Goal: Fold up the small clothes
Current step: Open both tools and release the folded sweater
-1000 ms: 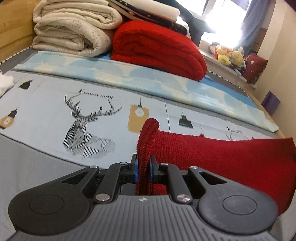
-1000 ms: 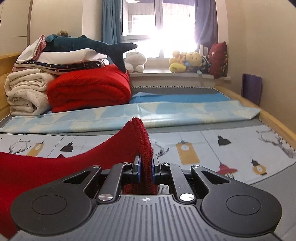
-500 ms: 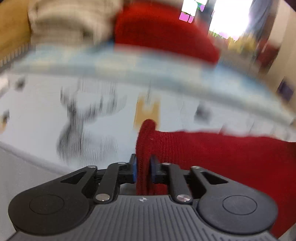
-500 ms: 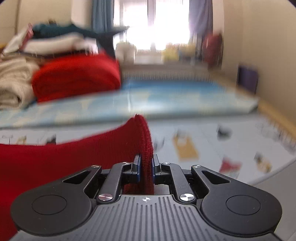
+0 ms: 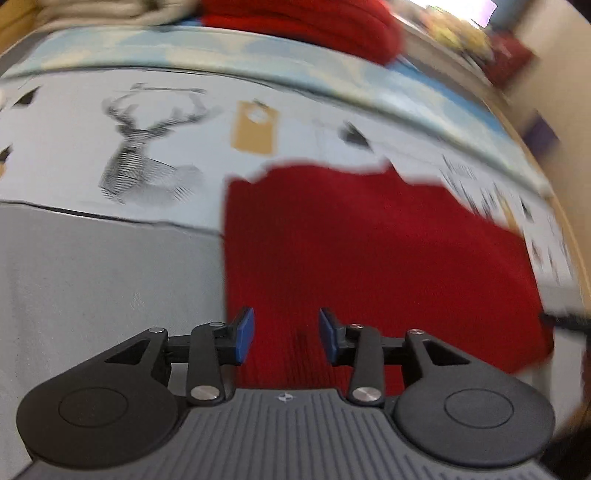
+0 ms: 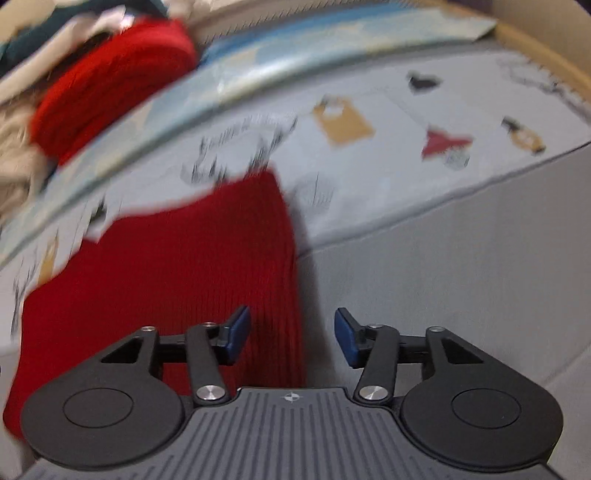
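Left wrist view: the left claw [image 5: 286,334] sits at the lower centre of the frame with its blue-padded jaws spread apart and nothing between them. The dark red knitted garment [image 5: 369,251] lies flat on the bed, filling the centre and right of the frame, its left edge running straight up from just beside the left blue pad [image 5: 243,334]. It rests partly on the plain grey sheet [image 5: 103,280] at lower left and partly on the pale printed cover with a deer drawing [image 5: 147,147] above. A bright red folded blanket [image 5: 314,22] lies at the top centre, blurred.

Right wrist view: the right claw [image 6: 291,336] is likewise spread wide, holding nothing. The red garment [image 6: 177,269] fills the lower left and centre, its right edge passing between the jaws. Grey sheet [image 6: 461,266] covers the right; the red blanket [image 6: 110,81] is at upper left.
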`<state>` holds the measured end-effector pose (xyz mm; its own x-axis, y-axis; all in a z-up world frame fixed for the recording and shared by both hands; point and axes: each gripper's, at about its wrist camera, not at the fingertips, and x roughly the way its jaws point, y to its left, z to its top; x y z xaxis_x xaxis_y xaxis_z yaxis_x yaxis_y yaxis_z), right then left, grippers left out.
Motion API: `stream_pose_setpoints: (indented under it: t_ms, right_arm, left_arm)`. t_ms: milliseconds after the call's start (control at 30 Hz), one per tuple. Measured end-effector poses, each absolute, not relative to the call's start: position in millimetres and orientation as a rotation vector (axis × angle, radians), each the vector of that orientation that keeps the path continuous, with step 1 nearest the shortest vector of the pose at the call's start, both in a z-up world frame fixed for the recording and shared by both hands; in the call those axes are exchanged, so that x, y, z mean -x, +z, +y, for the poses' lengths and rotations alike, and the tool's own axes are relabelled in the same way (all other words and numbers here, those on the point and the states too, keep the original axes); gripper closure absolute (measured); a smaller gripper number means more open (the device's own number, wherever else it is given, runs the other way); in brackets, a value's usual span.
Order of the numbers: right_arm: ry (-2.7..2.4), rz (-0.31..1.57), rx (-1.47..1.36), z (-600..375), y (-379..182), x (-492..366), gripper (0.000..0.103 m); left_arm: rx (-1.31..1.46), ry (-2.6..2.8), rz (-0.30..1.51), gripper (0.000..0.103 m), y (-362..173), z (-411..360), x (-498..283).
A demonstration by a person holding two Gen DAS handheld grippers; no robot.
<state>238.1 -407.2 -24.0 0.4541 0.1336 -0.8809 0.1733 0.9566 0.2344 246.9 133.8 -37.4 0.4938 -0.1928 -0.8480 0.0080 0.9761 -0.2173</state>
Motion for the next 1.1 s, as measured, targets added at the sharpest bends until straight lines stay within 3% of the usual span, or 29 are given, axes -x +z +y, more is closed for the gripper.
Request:
stream_pose_setpoints:
  t_ms: [67, 133, 267, 800, 900, 967, 1033, 1100]
  right_arm:
    - [-0.045, 1.191, -0.237, -402.8, -36.7, -229.7, 0.047]
    - [-0.08, 1.208, -0.228, -405.3, -41.7, -220.8, 0.034]
    - [-0.119, 1.177, -0.306, -413.0, -32.5, -197.8, 0.034]
    - [-0.072, 1.119, -0.2, -401.8, -19.0, -172.2, 0.037]
    - [-0.077, 1.12, -0.18, -401.1, -21.8, -173.1, 0.047]
    - [-0.061, 1.125, -0.196, -401.6, -23.6, -173.7, 0.06]
    - [-0.025, 1.126, -0.194, -398.1, -24.1, -174.6, 0.087]
    - [-0.007, 1.117, -0.139, -390.5, -23.1, -175.2, 0.093]
  left_arm:
    - [0.014, -0.097, 1.144, 0.055, -64.5, 122.4, -239.1]
    - [-0.053, -0.046, 1.251, 0.033, -88.5, 126.5, -237.8]
    - [0.125, 0.023, 1.203, 0.034, -74.1, 148.4, -230.2]
    - [0.134, 0.06, 1.138, 0.034, -55.5, 152.2, -211.6]
    - [0.134, 0.049, 1.131, 0.034, -53.5, 150.0, -211.1]
    - [0.133, 0.043, 1.128, 0.034, -52.6, 148.4, -211.3]
    - [0.13, 0.04, 1.128, 0.034, -52.6, 146.9, -212.1]
    - [0.127, 0.039, 1.128, 0.034, -52.5, 145.7, -212.5]
